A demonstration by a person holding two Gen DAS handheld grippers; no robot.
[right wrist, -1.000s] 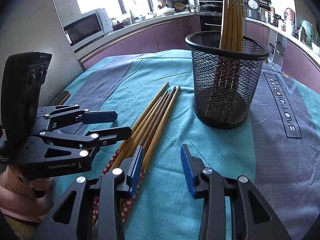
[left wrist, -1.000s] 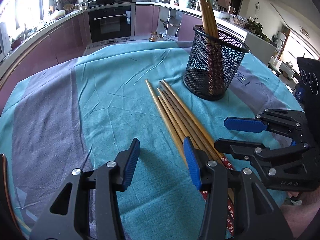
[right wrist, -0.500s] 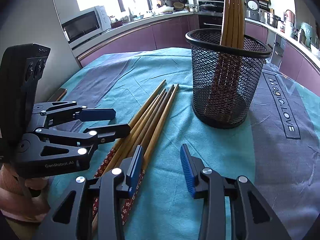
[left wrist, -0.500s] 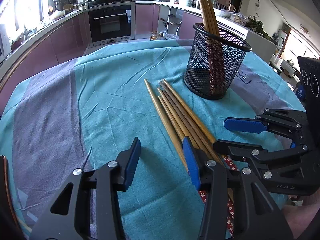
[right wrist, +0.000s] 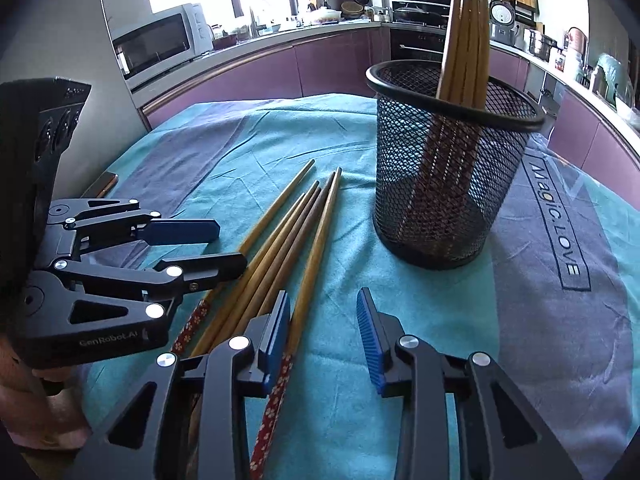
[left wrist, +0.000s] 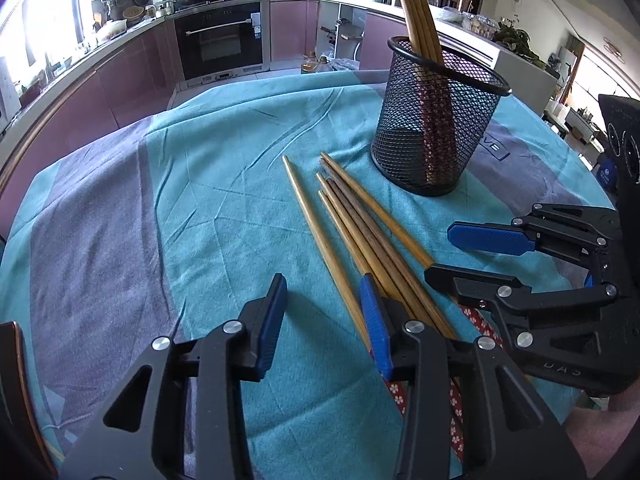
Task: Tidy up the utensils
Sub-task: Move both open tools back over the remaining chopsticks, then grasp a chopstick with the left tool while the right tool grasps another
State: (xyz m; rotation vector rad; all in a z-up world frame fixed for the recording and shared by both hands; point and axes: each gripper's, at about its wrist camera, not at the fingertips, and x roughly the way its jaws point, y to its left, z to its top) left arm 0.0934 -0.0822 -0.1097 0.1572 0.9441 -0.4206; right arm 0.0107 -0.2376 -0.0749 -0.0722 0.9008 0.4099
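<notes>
Since the earlier frame both tongs, the left tongs (left wrist: 322,322) and the right tongs (right wrist: 322,330), are seen narrowing, still empty, with four chopsticks (right wrist: 466,32) stood in the holder (right wrist: 452,160) at upper right and five chopsticks (left wrist: 360,236) left at centre.

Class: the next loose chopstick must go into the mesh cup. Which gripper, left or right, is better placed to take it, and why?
Probably the left gripper: the outermost chopstick runs nearly between its closing, empty jaws. The right gripper, also closing and empty, sits beside the bundle, though nearer the mesh cup.
</notes>
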